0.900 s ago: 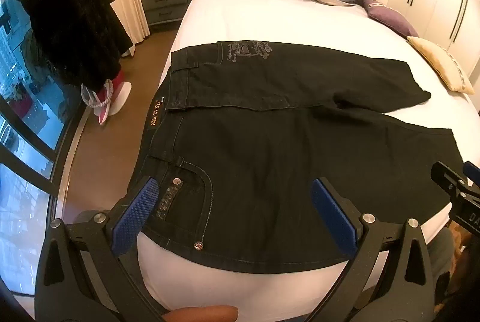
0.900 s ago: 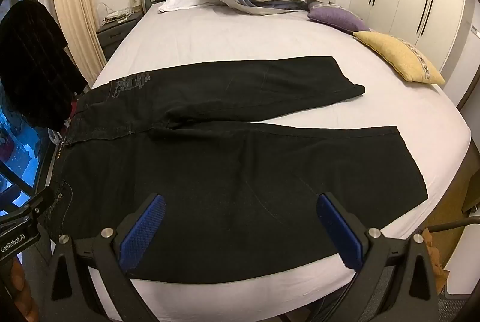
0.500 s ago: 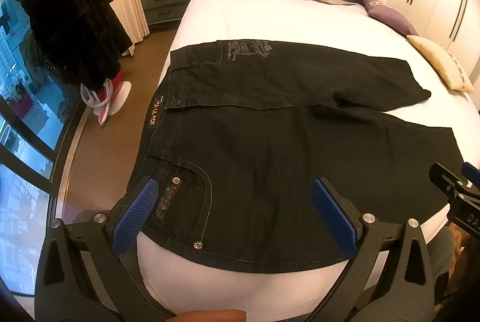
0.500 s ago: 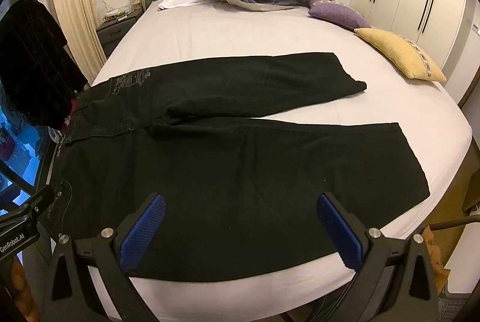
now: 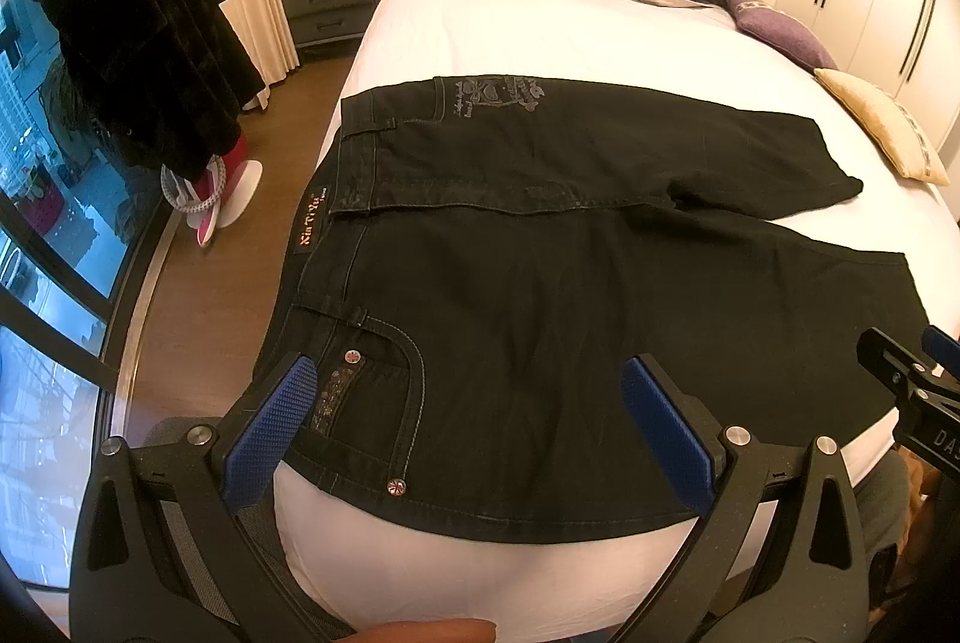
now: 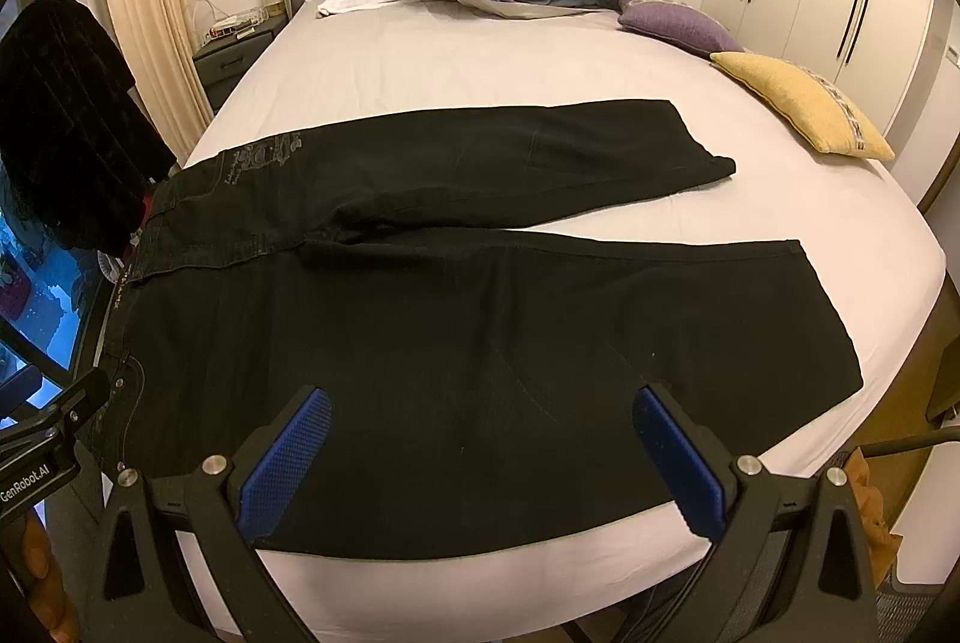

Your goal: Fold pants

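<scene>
Above the bed's near edge, the left gripper (image 5: pixel 465 430) and right gripper (image 6: pixel 480 454) hang spread wide, holding nothing. Black pants (image 6: pixel 456 307) lie flat on the white bed (image 6: pixel 480 55), legs apart.

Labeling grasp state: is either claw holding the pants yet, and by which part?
Nothing held. Left claw and right claw are both open over the near edge of the black pants, which lie flat on the bed.
</scene>
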Demonstrator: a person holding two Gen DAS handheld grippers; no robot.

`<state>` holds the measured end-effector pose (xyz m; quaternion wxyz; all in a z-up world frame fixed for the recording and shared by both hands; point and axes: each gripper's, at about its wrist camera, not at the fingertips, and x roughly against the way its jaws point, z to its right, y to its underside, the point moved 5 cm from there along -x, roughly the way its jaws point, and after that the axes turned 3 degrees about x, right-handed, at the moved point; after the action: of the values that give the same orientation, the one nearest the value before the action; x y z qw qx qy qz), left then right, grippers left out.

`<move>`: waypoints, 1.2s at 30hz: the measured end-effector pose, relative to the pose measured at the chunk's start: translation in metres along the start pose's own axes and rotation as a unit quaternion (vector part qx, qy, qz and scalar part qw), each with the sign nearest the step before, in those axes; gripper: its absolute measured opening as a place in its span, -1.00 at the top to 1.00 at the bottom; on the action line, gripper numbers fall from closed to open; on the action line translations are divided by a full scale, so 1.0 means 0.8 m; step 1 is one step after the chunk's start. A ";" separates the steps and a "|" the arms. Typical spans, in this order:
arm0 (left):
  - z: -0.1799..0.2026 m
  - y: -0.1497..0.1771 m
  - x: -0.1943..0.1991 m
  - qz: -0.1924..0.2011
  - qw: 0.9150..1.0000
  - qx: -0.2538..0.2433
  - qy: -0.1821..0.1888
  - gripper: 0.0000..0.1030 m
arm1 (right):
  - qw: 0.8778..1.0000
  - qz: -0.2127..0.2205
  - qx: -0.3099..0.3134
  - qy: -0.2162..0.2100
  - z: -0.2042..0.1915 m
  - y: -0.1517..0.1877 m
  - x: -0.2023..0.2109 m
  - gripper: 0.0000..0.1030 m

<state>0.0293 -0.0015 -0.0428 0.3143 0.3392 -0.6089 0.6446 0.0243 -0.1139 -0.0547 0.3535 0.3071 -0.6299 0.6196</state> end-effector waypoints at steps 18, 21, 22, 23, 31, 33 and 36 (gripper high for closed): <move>0.001 -0.001 0.000 -0.001 1.000 0.000 -0.001 -1.00 | 1.000 -0.002 -0.001 -0.001 0.000 -0.001 0.000 -1.00; 0.001 -0.001 0.000 -0.001 1.000 0.000 -0.001 -1.00 | 1.000 -0.003 -0.001 -0.001 0.001 0.001 -0.001 -1.00; 0.001 -0.001 0.000 -0.001 1.000 0.000 -0.001 -1.00 | 1.000 -0.003 -0.001 -0.001 0.001 0.001 -0.001 -1.00; 0.001 -0.001 0.000 -0.001 1.000 0.000 -0.001 -1.00 | 1.000 -0.002 -0.001 -0.001 0.001 0.001 -0.001 -1.00; 0.001 -0.001 0.000 -0.001 1.000 0.000 -0.001 -1.00 | 1.000 -0.003 -0.001 -0.001 -0.002 0.002 -0.001 -1.00; 0.001 -0.001 0.000 -0.001 1.000 0.000 -0.001 -1.00 | 1.000 -0.003 -0.001 -0.001 -0.002 0.004 -0.002 -1.00; 0.001 -0.001 0.000 -0.001 1.000 0.000 -0.001 -1.00 | 1.000 -0.003 -0.001 -0.001 -0.002 0.004 -0.002 -1.00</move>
<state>0.0299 -0.0020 -0.0424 0.3149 0.3404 -0.6085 0.6439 0.0229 -0.1121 -0.0577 0.3553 0.3096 -0.6302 0.6171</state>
